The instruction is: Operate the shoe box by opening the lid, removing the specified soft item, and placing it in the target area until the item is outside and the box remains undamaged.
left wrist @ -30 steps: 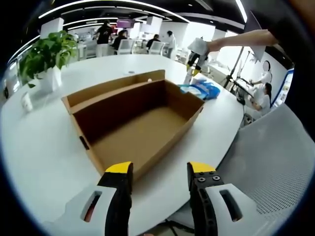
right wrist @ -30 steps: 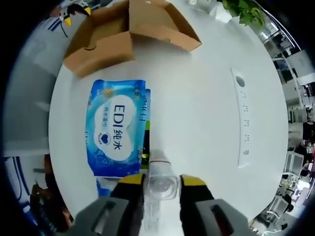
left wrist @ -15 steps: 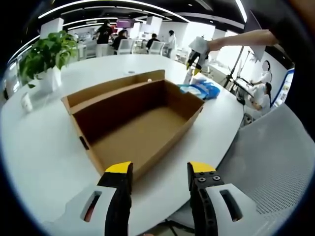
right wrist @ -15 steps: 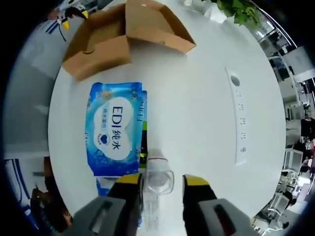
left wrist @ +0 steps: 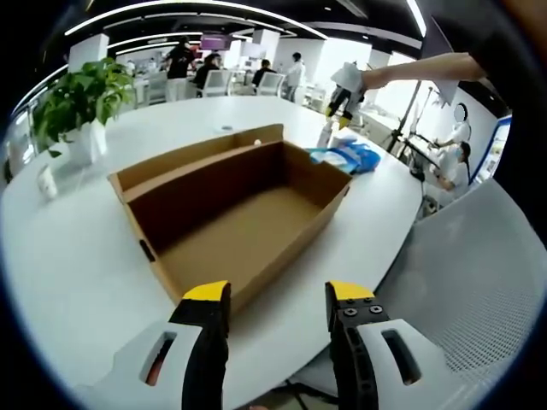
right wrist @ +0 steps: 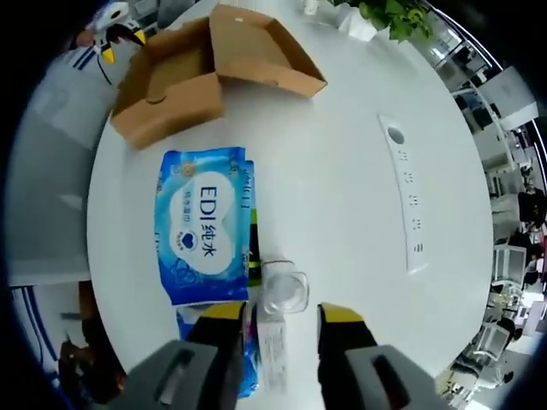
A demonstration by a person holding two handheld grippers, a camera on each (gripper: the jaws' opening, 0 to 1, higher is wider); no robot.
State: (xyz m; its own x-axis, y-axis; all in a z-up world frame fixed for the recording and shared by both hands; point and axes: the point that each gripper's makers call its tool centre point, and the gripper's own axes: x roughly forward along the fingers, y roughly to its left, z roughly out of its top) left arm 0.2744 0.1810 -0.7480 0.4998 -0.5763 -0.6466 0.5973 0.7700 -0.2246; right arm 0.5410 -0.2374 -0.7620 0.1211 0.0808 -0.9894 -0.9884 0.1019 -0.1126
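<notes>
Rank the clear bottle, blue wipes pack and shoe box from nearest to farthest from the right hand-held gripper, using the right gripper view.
1. Clear bottle, just ahead of the right hand-held gripper.
2. Blue wipes pack, left of the bottle.
3. Shoe box, open, at the far table edge.

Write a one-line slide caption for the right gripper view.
Right gripper hovers open above a clear bottle beside the blue wipes pack, open shoe box beyond.

Bright and even, lit by ceiling strip lights (left wrist: 171, 10) overhead. Soft shadows only, mild glare off white table (right wrist: 342, 196). Strong fisheye bending near edges, slight softness far off.
</notes>
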